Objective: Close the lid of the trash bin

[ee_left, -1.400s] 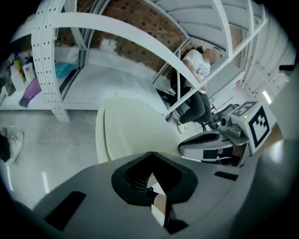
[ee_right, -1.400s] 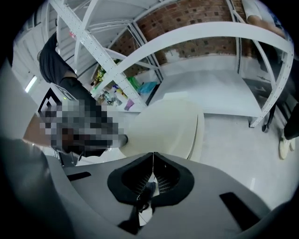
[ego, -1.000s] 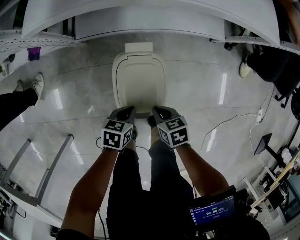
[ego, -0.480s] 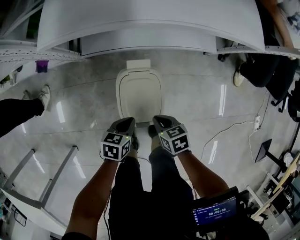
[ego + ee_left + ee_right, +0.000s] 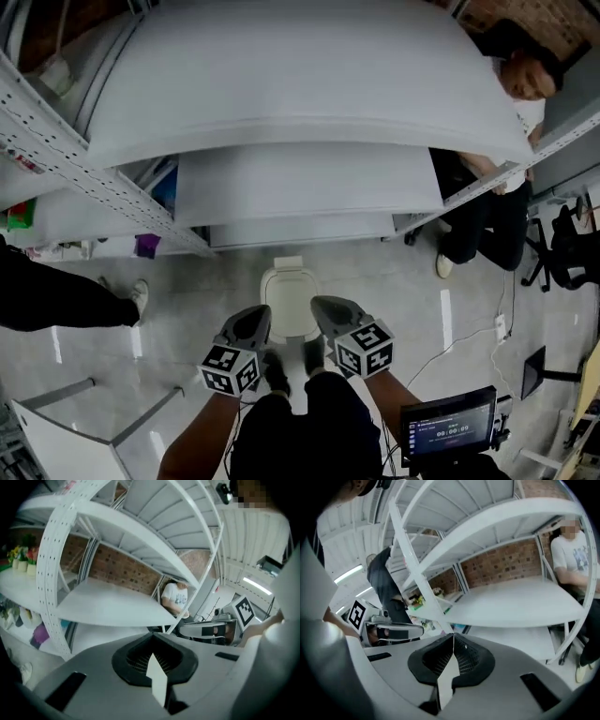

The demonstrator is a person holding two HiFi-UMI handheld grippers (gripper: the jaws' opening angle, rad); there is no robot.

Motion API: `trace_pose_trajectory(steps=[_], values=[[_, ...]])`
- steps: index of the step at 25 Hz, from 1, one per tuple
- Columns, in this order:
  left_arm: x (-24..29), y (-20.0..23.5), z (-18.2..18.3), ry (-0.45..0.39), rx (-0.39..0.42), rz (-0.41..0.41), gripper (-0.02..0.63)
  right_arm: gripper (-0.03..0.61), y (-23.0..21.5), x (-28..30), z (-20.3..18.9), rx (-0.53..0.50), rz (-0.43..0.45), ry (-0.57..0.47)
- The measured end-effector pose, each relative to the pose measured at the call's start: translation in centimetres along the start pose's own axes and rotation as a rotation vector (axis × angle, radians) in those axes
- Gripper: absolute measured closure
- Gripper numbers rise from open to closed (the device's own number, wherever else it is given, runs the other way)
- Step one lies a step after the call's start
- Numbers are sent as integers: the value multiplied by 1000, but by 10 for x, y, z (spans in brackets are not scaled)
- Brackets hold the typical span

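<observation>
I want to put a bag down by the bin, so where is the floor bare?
Bare floor lies right of the bin, up to the seated person's shoe, and left of it toward another shoe. Crowded: cable at lower right, metal frame at lower left, shelves behind the bin.

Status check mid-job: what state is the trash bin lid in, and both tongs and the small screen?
Trash bin lid: down, closed over the bin.
Left tongs: shut, nothing between them, raised toward the shelves.
Right tongs: shut, nothing between them, raised toward the shelves.
Screen: lit.
</observation>
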State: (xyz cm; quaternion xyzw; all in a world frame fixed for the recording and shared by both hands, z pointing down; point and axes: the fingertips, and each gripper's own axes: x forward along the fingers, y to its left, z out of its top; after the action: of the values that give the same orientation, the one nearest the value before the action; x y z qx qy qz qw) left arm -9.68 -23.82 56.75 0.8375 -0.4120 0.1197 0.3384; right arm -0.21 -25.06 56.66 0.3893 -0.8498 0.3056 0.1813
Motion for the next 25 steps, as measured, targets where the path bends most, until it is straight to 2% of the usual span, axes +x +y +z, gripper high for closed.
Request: trace_pose_trajectory(steps=[3, 6, 8, 11, 14, 18, 25], values=[[-50, -38, 60, -100, 59, -42, 623, 571, 42, -44, 59, -31, 22, -90], [-80, -62, 123, -214, 141, -82, 623, 571, 66, -72, 122, -66, 39, -196], [-102, -75, 148, -260, 170, -101, 623, 571, 84, -92, 149, -87, 51, -255], [-145, -88, 169, -309, 169, -107, 623, 571, 118, -123, 167, -122, 45, -301], [-167, -102, 183, -332, 183, -112, 623, 571, 132, -155, 181, -169, 2, -338], [-190, -118, 187, -370, 219, -172, 623, 571, 148, -178, 183, -164, -17, -379], [-220, -152, 174, -394, 262, -160, 623, 571, 162, -212, 168, -200, -14, -413]])
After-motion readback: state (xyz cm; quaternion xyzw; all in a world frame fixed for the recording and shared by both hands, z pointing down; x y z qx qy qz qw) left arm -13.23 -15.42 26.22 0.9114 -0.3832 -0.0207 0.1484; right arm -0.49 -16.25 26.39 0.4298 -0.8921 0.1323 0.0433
